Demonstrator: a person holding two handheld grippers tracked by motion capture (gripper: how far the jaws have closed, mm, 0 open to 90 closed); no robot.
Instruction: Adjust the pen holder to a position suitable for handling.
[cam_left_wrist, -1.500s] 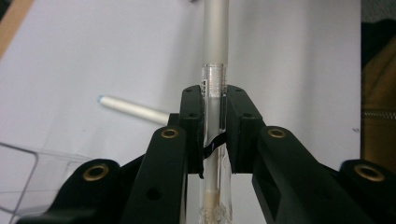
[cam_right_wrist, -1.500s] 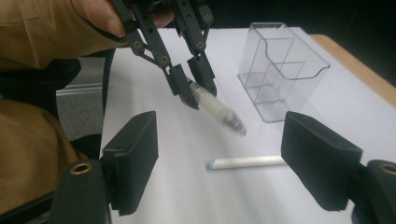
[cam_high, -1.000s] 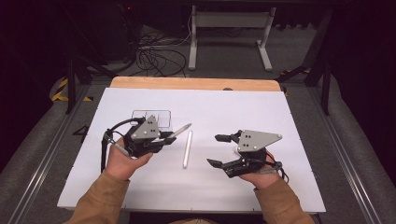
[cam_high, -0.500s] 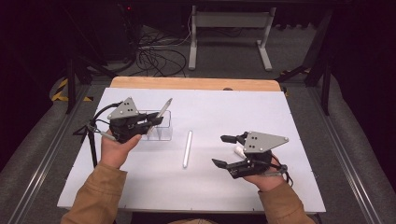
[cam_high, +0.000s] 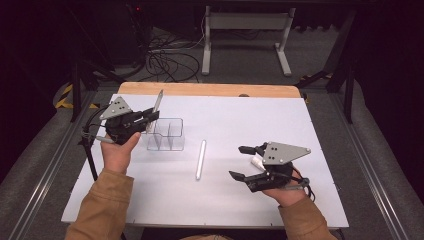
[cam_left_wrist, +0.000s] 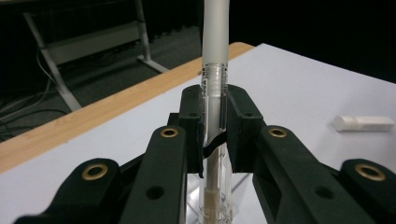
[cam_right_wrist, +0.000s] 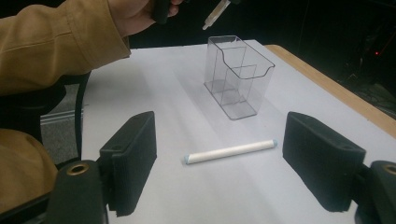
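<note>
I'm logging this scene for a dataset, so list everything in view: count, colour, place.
Pen: one, clear barrel with frosted cap, clamped in the left gripper above the organiser.
Organiser: one, clear plastic with compartments, on the table's left half.
Second pen: one, whitish, lying on the table's middle.
Table: one, white top with wooden far edge.
Cables: several, dark, on the floor beyond the table.
Left gripper: black, shut on the pen.
Right gripper: black, open, over the table's right.
Sleeves: two, tan.
</note>
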